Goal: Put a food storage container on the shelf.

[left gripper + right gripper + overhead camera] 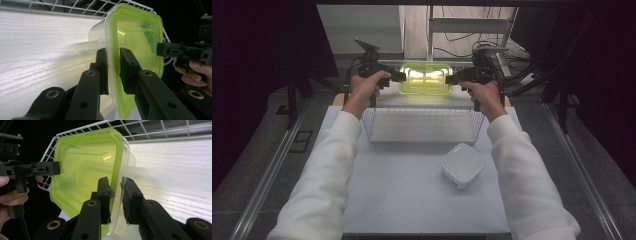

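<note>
A clear plastic container with a lime-green lid (425, 77) hangs in the air over the far end of a white wire basket (368, 127), lid up. My left gripper (402, 76) clamps its left rim and my right gripper (449, 79) clamps its right rim. In the left gripper view the jaws (113, 53) straddle the green rim of the container (135, 37), with the right gripper's tip (166, 50) on the far edge. The right gripper view mirrors this: jaws (115, 182) around the rim of the container (85, 170), the left gripper (52, 168) opposite.
A white square box with rounded corners (463, 165) lies on the pale table (412, 205) in front of the basket's right corner. The basket's wire rim (75, 8) runs behind the container. Dark stands and cables lie beyond the table.
</note>
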The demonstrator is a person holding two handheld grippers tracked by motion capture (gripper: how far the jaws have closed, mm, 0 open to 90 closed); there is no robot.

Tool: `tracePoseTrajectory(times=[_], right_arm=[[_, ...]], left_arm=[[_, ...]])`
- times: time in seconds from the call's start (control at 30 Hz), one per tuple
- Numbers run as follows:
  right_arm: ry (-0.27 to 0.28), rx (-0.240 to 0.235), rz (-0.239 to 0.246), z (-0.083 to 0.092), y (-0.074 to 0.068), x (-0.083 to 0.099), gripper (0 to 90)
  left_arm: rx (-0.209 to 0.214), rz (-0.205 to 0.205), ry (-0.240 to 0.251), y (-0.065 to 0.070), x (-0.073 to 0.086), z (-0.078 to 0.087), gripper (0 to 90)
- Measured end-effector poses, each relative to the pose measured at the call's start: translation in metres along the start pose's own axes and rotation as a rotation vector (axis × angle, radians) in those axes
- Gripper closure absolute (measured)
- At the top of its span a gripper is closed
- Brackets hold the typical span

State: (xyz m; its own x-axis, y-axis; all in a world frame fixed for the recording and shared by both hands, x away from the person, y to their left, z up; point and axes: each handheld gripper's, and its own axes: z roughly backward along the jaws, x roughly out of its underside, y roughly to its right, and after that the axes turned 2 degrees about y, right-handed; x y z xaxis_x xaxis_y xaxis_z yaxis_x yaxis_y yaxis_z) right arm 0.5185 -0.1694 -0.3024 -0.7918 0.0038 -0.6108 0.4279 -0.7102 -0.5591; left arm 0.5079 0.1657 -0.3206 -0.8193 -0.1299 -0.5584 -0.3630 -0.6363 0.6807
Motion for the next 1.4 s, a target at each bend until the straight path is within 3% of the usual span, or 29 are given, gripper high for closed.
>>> tracePoseTrajectory(times=[0.23,0.37,0.53,0.7,0.83,0.97,1.03,1.2,1.4], right_arm=[[-0.011,0.055,-0.048,-0.008,0.002,-0.006,72.2],[-0.009,0.047,-0.080,-0.010,0.004,-0.007,71.6],[0.011,0.076,-0.059,-0.011,0.003,-0.006,63.7],[0.068,0.125,0.021,-0.007,-0.006,-0.004,45.8],[0.126,0.182,0.098,0.004,-0.019,-0.001,33.3],[0.165,0.220,0.174,0.018,-0.027,0.003,28.0],[0.179,0.196,0.208,0.028,-0.029,0.008,27.8],[0.183,0.137,0.301,0.059,-0.033,0.024,27.5],[0.194,0.079,0.379,0.091,-0.032,0.057,27.6]], left_arm=[[0.010,0.046,0.003,-0.011,-0.002,-0.010,73.8],[0.024,0.039,0.008,-0.015,-0.003,-0.011,72.2],[-0.001,0.008,0.030,-0.015,-0.001,-0.011,64.2],[-0.045,-0.046,0.103,-0.008,0.002,-0.007,37.4],[-0.057,-0.100,0.145,0.002,0.004,0.001,26.2],[-0.069,-0.150,0.183,0.012,0.012,0.016,21.2],[-0.054,-0.156,0.207,0.016,0.020,0.025,20.2],[-0.074,-0.255,0.223,0.027,0.047,0.054,20.7],[-0.076,-0.332,0.207,0.034,0.090,0.078,22.8]])
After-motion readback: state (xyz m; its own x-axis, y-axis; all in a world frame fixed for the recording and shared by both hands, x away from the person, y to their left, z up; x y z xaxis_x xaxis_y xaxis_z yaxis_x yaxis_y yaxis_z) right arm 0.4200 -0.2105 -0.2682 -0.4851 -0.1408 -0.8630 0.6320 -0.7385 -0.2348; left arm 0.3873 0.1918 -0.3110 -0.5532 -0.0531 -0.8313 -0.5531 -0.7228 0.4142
